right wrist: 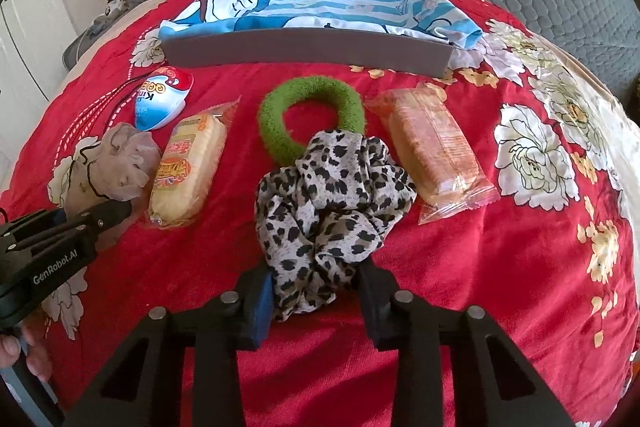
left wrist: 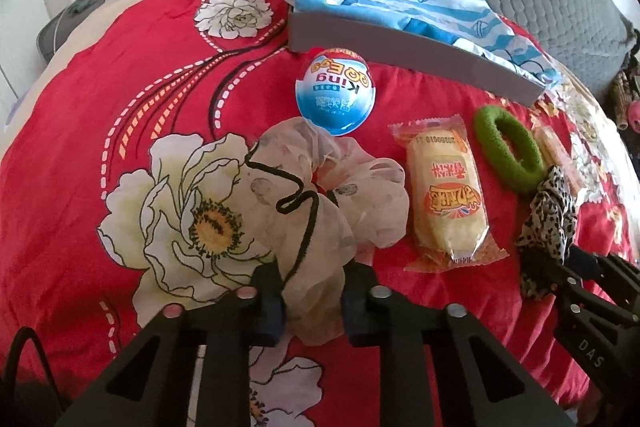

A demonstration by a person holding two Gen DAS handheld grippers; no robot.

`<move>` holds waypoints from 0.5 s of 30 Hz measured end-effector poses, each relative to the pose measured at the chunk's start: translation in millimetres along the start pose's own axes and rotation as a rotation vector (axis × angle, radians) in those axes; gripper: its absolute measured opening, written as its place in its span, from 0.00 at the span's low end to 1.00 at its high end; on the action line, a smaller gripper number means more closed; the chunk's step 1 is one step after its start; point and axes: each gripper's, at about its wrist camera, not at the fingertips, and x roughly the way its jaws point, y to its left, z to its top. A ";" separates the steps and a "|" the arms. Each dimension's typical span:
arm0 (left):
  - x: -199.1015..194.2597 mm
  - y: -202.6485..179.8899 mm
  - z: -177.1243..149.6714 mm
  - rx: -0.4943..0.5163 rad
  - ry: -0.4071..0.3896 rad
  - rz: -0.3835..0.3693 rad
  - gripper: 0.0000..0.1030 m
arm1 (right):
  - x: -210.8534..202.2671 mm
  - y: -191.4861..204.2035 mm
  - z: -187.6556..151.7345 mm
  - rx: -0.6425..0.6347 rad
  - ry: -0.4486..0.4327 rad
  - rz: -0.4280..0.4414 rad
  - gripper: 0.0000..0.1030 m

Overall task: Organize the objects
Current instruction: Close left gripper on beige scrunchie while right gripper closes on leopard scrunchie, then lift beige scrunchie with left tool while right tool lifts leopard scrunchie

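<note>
Left wrist view: left gripper (left wrist: 310, 301) pinching the sheer scrunchie (left wrist: 320, 195) with a thin black cord (left wrist: 298, 203) that may snag.
Right gripper (right wrist: 318, 297): clamped on leopard scrunchie (right wrist: 332, 195); green ring (right wrist: 312, 119) beneath could drag.
Grey box (right wrist: 308, 49): beyond, cloth-filled.

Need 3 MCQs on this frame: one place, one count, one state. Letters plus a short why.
1. Where does the blue-and-white egg-shaped toy capsule lie?
A. inside the grey box
B. on the red floral bedspread, in front of the shallow grey box
C. on the green ring

2. How many wrapped snack cakes?
A. one
B. two
C. four

3. What is the right gripper doing?
A. closed on the leopard-print fabric scrunchie
B. open, empty
C. holding the fuzzy green hair ring

Key: B, the egg sits on the bedspread before the box wall; B, one lies either side of the ring; A, both fingers pinch the scrunchie's near edge.
</note>
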 end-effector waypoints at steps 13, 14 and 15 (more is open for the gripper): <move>-7.9 -1.9 -1.1 0.021 -0.053 0.009 0.10 | -2.4 -0.7 1.1 0.008 -0.002 0.015 0.22; -9.3 -3.0 -0.8 0.030 -0.062 0.013 0.09 | -2.7 -1.0 1.2 0.011 -0.001 0.016 0.21; -10.5 -3.5 -0.4 0.034 -0.068 0.014 0.09 | -3.6 -1.4 1.2 0.011 -0.003 0.019 0.20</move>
